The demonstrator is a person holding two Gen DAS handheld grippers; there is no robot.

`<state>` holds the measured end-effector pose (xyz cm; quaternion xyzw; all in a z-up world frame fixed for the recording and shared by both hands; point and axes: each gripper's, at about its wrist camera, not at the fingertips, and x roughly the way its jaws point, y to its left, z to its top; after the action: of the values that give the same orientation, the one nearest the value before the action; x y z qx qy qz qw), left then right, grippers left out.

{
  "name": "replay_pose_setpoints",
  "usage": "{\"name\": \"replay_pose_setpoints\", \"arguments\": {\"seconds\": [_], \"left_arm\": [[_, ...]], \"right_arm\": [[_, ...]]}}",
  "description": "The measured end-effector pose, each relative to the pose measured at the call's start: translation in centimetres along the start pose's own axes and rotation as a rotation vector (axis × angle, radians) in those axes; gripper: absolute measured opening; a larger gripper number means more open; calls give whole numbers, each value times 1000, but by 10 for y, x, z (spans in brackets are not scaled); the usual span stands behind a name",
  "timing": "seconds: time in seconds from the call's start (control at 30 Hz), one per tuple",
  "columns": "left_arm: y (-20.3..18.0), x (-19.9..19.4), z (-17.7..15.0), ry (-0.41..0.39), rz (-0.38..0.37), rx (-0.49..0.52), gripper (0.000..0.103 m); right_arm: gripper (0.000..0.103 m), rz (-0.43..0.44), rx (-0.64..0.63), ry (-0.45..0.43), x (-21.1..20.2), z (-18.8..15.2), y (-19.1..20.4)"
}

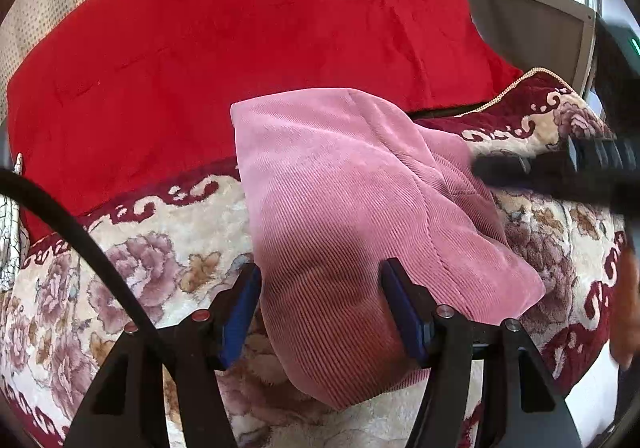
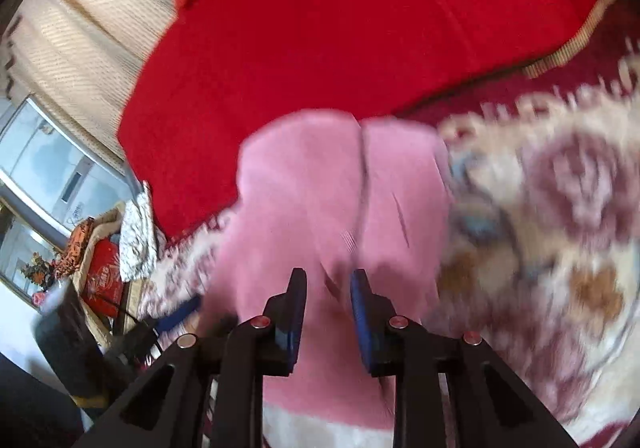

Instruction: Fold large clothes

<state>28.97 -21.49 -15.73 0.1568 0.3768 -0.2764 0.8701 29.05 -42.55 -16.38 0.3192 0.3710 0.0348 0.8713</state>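
Left to right: red quilted coat [image 1: 240,48] spread at the back of the floral blanket [image 1: 160,256]. Pink corduroy garment [image 1: 340,188] lies folded in front of it, mid-blanket, near edge toward the cameras. Left gripper [image 1: 320,308] has jaws apart, straddling the garment's near end, pads not pressing. Right gripper [image 2: 328,312] has jaws narrowly apart over the pink cloth, nothing pinched as far as the blur shows. Judgement: corduroy is soft, limp, fairly thick, not slippery; light enough, but will sag. Best taken at the near corners or hem, both layers together.
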Motion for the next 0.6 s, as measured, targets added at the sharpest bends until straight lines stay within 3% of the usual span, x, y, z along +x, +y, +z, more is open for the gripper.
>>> {"name": "replay_pose_setpoints", "arguments": {"seconds": [0.13,0.23,0.3,0.5,0.6], "left_arm": [[-1,0,0,-6,4,9,64],[-1,2,1,-3,-3,6,64],[-2,2,1,-5,0,4,64],[4,-7,2,-12,-5,-43,65],[14,-25,-3,-37,-16,-107,74]], "right_arm": [[26,-8,7,-13,21,25,6],[25,-67,39,104,69,27,-12],[25,-32,61,129,88,22,-25],[25,-57,56,113,65,17,-21],[28,-57,40,97,40,9,-14]]}}
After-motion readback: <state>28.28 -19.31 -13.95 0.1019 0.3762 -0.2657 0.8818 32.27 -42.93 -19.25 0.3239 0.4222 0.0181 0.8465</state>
